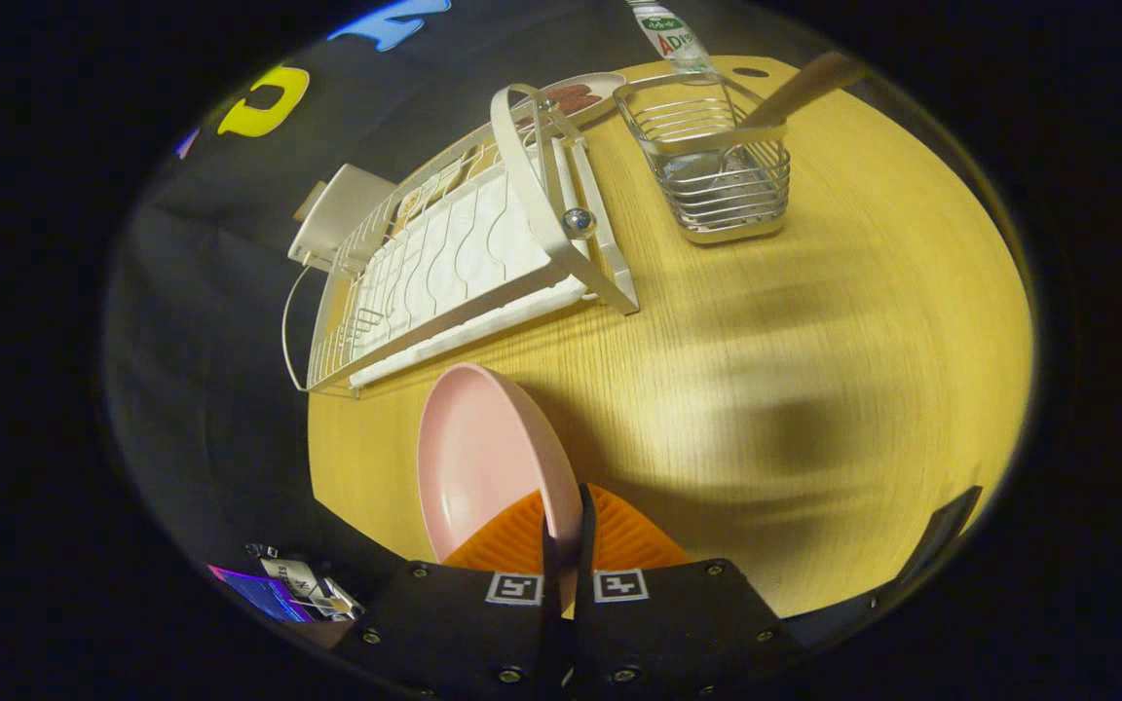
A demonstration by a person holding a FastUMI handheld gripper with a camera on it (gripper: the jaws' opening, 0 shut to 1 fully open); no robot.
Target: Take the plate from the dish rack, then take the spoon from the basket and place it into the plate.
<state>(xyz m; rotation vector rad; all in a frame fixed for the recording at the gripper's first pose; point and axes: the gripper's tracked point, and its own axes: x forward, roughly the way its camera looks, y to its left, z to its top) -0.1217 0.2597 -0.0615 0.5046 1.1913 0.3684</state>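
The gripper point(567, 531) pinches the round pink plate point(478, 453) by its rim, clear of the white wire dish rack point(444, 263). The wooden-handled spoon point(804, 88) waits in the wire basket point(717, 166).

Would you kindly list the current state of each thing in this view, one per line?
pink plate: out of the rack, held on edge above the table.
gripper: shut on the pink plate's rim.
dish rack: empty, on the table.
wire basket: upright, holding the spoon.
spoon: leaning in the basket, handle up.
bottle: upright beyond the basket.
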